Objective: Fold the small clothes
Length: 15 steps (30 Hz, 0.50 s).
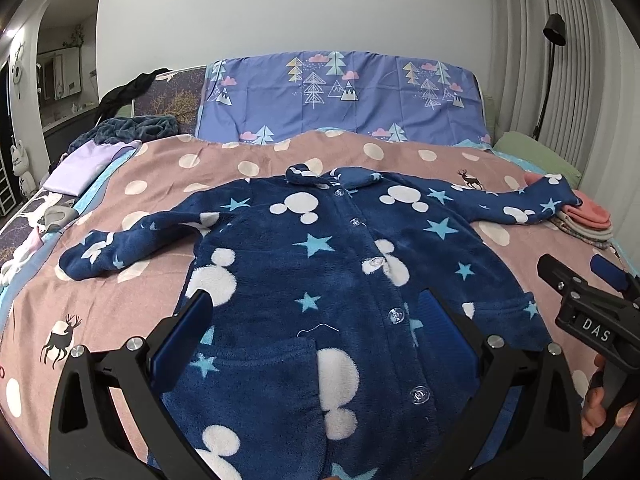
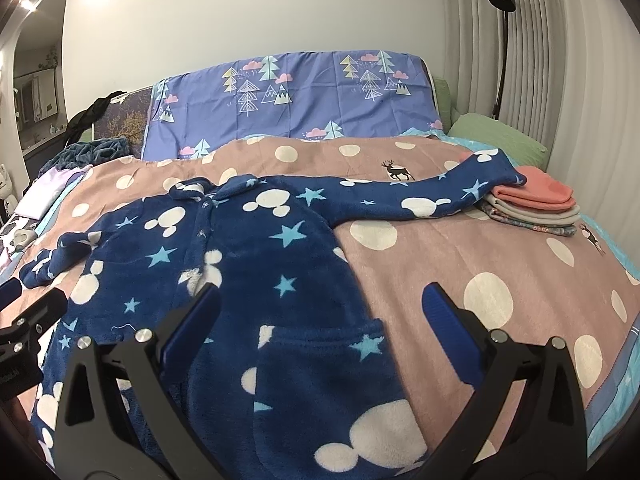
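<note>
The blue fleece jacket (image 1: 340, 280) lies spread flat, buttoned front up, on the spotted pink blanket (image 1: 420, 156) covering the bed, both sleeves stretched out sideways. The left tool (image 1: 316, 312) hovers above its lower front, jaws wide and holding nothing. The right tool (image 2: 324, 308) hangs over the jacket's right edge, equally wide, empty. The right sleeve's cuff touches a stack of folded clothes (image 2: 536, 204)

Fuzzy matt fleece jacket (image 1: 320, 280) (glossy clear plastic buttons) lies on a soft, napped cloth blanket (image 2: 500, 264).
</note>
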Motion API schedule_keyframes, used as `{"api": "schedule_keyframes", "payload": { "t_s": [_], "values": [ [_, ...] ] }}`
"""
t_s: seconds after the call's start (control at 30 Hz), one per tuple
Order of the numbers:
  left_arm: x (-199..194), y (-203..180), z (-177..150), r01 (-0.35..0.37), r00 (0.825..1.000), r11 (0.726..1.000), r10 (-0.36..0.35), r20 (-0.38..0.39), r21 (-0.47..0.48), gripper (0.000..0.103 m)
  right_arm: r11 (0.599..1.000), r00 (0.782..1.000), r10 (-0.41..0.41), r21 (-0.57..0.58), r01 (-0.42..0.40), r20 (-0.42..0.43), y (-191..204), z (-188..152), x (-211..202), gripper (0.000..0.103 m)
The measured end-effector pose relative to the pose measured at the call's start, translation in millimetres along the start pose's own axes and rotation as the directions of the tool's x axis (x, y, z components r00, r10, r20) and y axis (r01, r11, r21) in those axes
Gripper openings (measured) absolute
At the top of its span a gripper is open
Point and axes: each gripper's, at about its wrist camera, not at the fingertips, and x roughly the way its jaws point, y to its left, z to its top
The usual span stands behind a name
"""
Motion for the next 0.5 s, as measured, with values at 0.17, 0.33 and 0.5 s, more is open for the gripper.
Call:
{"api": "schedule_keyframes", "payload": {
  "t_s": [0.17,0.33,0.5],
  "values": [
    [1.7,-0.3,-1.7,0.017,1.0,1.0,-0.017,-0.002,-0.004,0.102,1.0,1.0,-0.001,-0.006,0.001,0.005,0.7,-0.6,0.5,0.101],
    [3.3,-0.4,-2.8,0.029,1.0,1.0,-0.029,-0.004,-0.005,0.102,1.0,1.0,-0.004,-0.008,0.004,0.007,1.2,0.2,0.5,0.101],
    [4.4,-1.2,-3.5,0.039,0.999,0.999,-0.039,-0.004,-0.009,0.102,1.0,1.0,0.002,-0.006,-0.002,0.005,0.9,1.2,1.0,0.101]
  ]
}}
